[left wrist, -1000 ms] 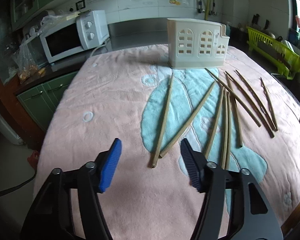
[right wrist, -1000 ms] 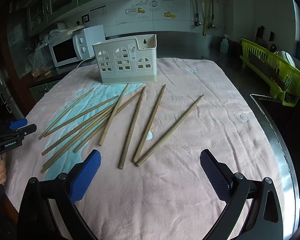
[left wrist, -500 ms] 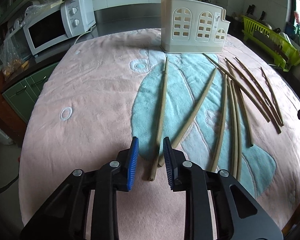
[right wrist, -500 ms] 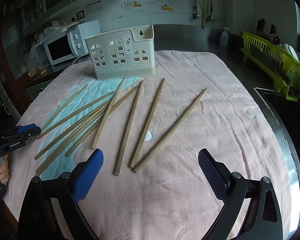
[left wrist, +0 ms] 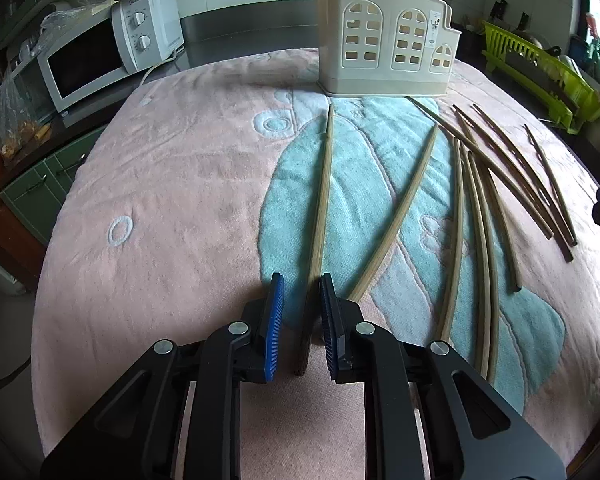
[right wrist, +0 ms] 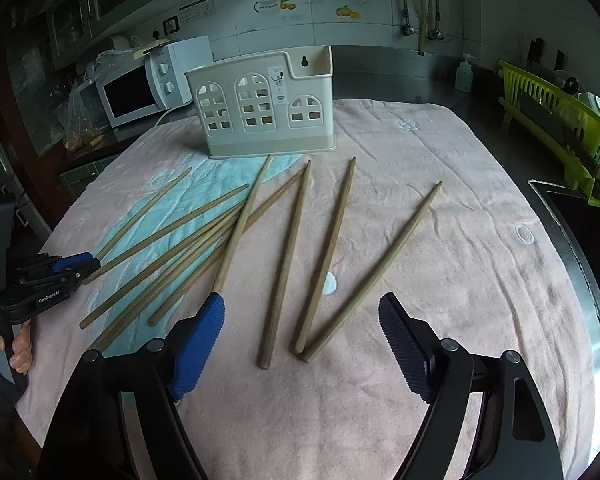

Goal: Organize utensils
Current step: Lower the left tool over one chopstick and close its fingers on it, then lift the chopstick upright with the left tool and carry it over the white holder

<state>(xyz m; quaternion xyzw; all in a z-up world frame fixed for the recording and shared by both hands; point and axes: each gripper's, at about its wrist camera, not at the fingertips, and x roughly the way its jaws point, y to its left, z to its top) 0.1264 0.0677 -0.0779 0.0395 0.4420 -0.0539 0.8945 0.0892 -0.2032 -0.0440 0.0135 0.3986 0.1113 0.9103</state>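
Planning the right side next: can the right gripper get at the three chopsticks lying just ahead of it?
Probably yes. The right gripper is open, the three chopsticks lie loose on the pink towel ahead, their near ends between its fingers, and nothing covers them.

Left gripper (left wrist: 301, 308): jaws narrowed around the near end of the leftmost chopstick (left wrist: 321, 204), small gaps either side. Bare towel (left wrist: 172, 216) from 9 to 11 o'clock, open passage. At 1–3 o'clock, scattered chopsticks (left wrist: 480, 216) crowd the surface. Utensil holder (left wrist: 384, 56) blocks 12–1 o'clock at the far edge; microwave (left wrist: 100, 56) off-towel at 10.

Right gripper (right wrist: 302, 320): jaws spread wide, three chopstick ends (right wrist: 300, 344) between them. Towel at 1–3 o'clock bare; dish rack (right wrist: 560, 136) beyond at 2.
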